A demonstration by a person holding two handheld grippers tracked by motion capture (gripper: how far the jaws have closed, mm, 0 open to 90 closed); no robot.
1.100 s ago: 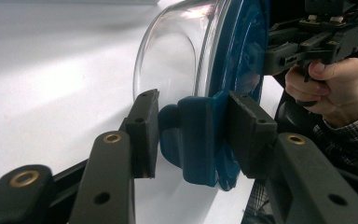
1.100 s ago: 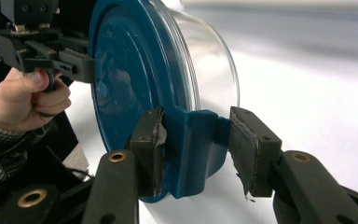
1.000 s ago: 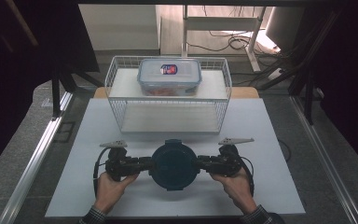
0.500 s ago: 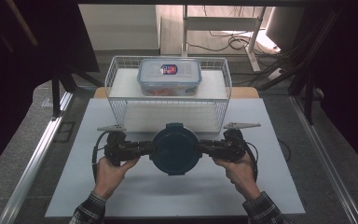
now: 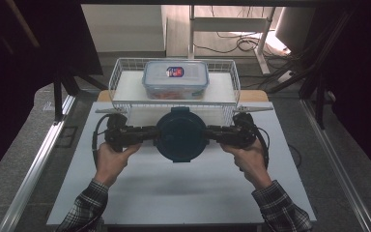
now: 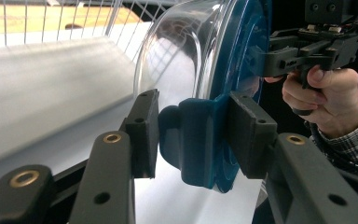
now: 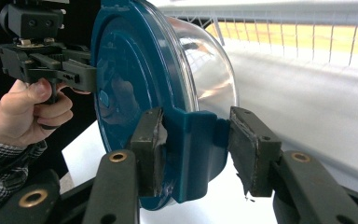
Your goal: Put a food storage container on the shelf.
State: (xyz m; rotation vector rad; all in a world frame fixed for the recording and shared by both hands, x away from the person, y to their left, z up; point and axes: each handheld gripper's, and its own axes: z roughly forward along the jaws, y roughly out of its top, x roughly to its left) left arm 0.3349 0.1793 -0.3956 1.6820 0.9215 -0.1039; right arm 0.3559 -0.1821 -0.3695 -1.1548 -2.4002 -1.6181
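A: What is the left hand-held gripper (image 5: 147, 133) doing?

B: Its jaws are clamped on the left latch tab of the round clear container with a dark blue lid (image 5: 180, 134). In the left gripper view the two pads (image 6: 144, 133) press the blue tab from either side.

A: And the right hand-held gripper (image 5: 215, 134)?

B: The same on the opposite side. Its jaws hold the right latch tab, with the pads (image 7: 150, 149) squeezing the blue plastic between them.

A: Where is the container?

B: Held between the two, lid up, above the white surface (image 5: 183, 193), just in front of the near wall of the white wire basket (image 5: 232, 89). The clear bowl hangs below the lid.

A: What lies beyond?

B: Inside the basket, at its far middle, sits a rectangular clear food box with a red and blue label on its lid (image 5: 176, 79). It is apart from the held container.

A: And the person?

B: Each hand grips a handle; the left hand (image 5: 110, 159) and right hand (image 5: 249, 159) come from the near edge, in plaid sleeves (image 5: 280, 210).
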